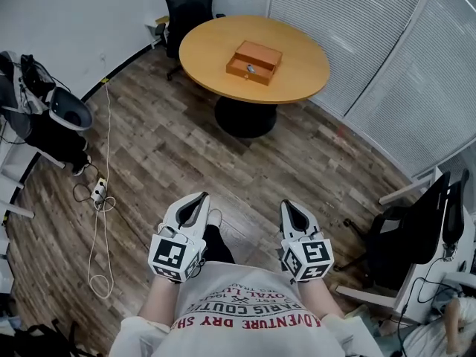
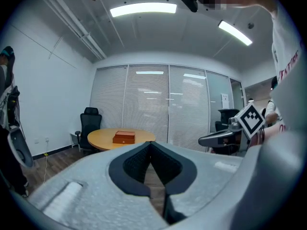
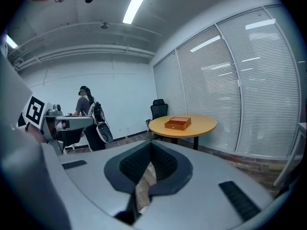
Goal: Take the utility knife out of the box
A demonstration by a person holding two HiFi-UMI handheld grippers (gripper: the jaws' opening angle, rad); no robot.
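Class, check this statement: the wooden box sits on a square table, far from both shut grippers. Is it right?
No. The table is round, not square; the head view shows it. The wooden box does sit on it, far from the shut left gripper and right gripper.

Orange-brown box (image 1: pixel 260 53), perhaps wood-grained

Quick head count. Hand-held grippers: two, the left hand-held gripper (image 1: pixel 199 199) and the right hand-held gripper (image 1: pixel 288 207). One round worktop (image 1: pixel 297 73), one wooden box (image 1: pixel 256 53) on it, and one small item (image 1: pixel 251 68) in the box, too tiny to make out. Black office chairs I'm sure of: two, the far chair (image 1: pixel 190 2) and the right-side chair (image 1: pixel 416 229). One power strip (image 1: pixel 99 193), one white cable (image 1: pixel 95 251). Two ceiling light strips (image 2: pixel 144 8). One bystander (image 3: pixel 85 99).
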